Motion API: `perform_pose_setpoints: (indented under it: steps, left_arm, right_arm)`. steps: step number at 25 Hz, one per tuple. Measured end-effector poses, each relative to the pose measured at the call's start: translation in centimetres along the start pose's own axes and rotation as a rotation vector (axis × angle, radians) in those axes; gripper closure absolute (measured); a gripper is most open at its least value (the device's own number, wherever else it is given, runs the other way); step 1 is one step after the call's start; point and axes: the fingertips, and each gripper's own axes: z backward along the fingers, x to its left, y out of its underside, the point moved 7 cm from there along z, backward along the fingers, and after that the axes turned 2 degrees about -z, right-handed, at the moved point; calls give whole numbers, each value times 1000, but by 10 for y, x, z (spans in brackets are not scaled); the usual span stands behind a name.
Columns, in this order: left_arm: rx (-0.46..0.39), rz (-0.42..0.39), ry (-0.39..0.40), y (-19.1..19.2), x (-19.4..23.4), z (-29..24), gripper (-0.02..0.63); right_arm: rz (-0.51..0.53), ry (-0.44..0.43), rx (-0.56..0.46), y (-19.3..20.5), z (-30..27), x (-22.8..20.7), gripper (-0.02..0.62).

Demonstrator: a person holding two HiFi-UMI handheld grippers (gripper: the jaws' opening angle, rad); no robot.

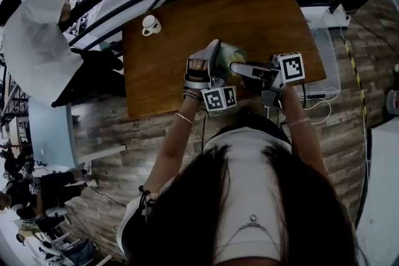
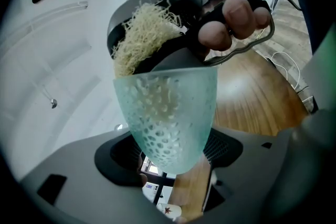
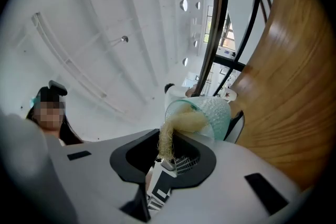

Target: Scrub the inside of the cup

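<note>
Left gripper [image 2: 170, 156] has its jaws clamped on the green cup [image 2: 168, 118], up over the bench [image 1: 187, 28], cup lying roughly sideways, mouth facing right. Right gripper [image 3: 164, 160], jaws pinched narrow on the loofah scrubber [image 3: 176, 128], pokes it straight into that mouth.

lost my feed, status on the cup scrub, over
Left tool shut on cup. Right tool shut on scrubber, fibres in cup mouth. Nothing blocking.
</note>
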Motion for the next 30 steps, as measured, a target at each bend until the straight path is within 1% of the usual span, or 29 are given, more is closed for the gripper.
perform_pose_setpoints:
  steps: [3,5,7,11,16,21,26,30]
  left_arm:
    - [-3,-10,-2,-1,-2,-1,256]
    - [-5,-14,1,0,-3,1,256]
    - [-11,-18,2,1,-3,3,256]
    - [-17,-25,11,0,-4,5,256]
    - [-16,-26,21,-1,-5,5,256]
    - [-12,-31,29,0,-7,4,256]
    - [-10,-38,42,-2,-7,6,256]
    - [-18,-24,76,-3,-8,6,256]
  right_arm:
    - [-38,-23,-32,-1,3,-3,514]
    - [-39,-17,-22,0,3,-4,514]
    - [-18,3,8,1,1,-3,514]
    - [88,67,108,2,-3,4,514]
    - [240,185,266,2,-9,11,514]
    - [338,278,394,5,-13,11,514]
    - [420,347,506,9,-17,15,514]
    - [475,392,593,10,-17,16,514]
